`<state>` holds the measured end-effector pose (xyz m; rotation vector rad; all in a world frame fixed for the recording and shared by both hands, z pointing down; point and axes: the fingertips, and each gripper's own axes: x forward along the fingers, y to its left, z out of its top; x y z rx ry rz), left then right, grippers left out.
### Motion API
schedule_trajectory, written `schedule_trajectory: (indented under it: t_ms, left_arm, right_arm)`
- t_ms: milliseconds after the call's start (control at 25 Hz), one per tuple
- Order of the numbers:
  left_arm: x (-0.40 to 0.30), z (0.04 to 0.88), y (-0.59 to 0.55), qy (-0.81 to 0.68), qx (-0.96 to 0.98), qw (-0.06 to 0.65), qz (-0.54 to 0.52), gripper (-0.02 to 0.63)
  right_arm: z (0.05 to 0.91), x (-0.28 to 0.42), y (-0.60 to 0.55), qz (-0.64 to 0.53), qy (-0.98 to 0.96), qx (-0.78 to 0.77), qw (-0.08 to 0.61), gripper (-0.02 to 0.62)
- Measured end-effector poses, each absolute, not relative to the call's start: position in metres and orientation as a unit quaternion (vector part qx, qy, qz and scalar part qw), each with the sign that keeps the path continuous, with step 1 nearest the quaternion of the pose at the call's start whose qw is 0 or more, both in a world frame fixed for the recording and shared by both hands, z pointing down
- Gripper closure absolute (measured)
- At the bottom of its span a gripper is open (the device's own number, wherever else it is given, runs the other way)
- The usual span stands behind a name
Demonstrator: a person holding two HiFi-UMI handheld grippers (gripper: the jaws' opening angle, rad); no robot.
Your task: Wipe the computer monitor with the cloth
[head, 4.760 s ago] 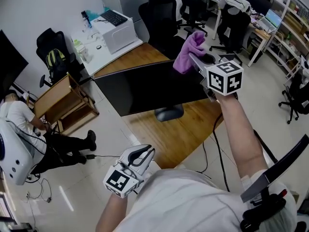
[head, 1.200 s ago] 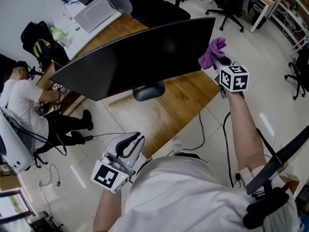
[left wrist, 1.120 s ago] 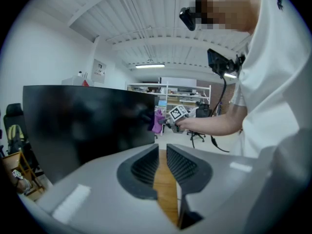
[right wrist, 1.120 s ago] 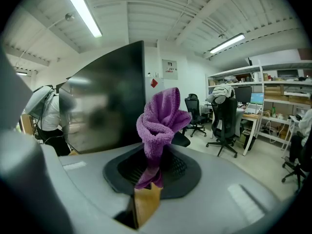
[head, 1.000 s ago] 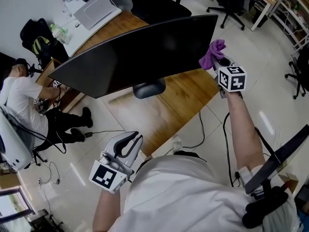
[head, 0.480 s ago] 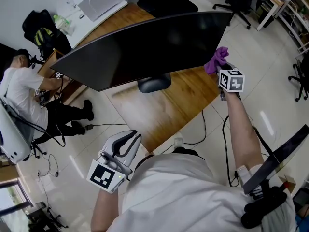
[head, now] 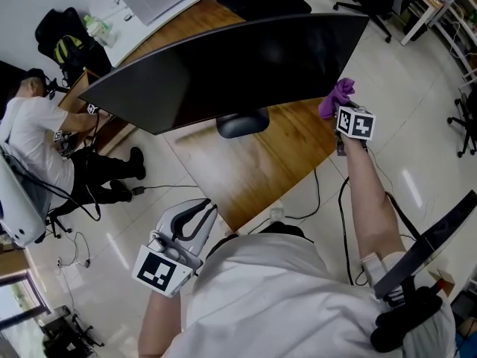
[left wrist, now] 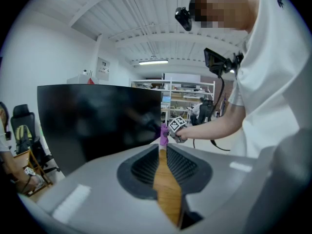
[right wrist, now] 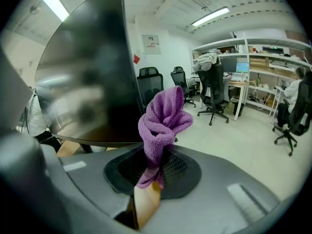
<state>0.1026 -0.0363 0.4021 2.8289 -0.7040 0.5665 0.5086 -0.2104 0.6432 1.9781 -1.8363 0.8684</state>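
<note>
Purple cloth (right wrist: 162,122), black monitor (head: 231,66), brown wooden desk (head: 261,166)

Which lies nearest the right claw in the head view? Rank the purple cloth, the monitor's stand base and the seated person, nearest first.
1. Purple cloth: clamped in the right claw, by the monitor's lower right corner.
2. Stand base: on the wooden desk, to the claw's left.
3. Seated person: on the floor, far left.
</note>
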Motion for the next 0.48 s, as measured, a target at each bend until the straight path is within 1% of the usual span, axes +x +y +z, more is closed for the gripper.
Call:
schedule_trajectory:
  t_ms: [480]
  left_arm:
    - [0.091,0.404,-0.035,-0.234,0.950,0.090,0.184,0.535]
  right_arm:
    - [0.646,0.493,-0.210,0.382,-0.588,0.712,0.034,0.538]
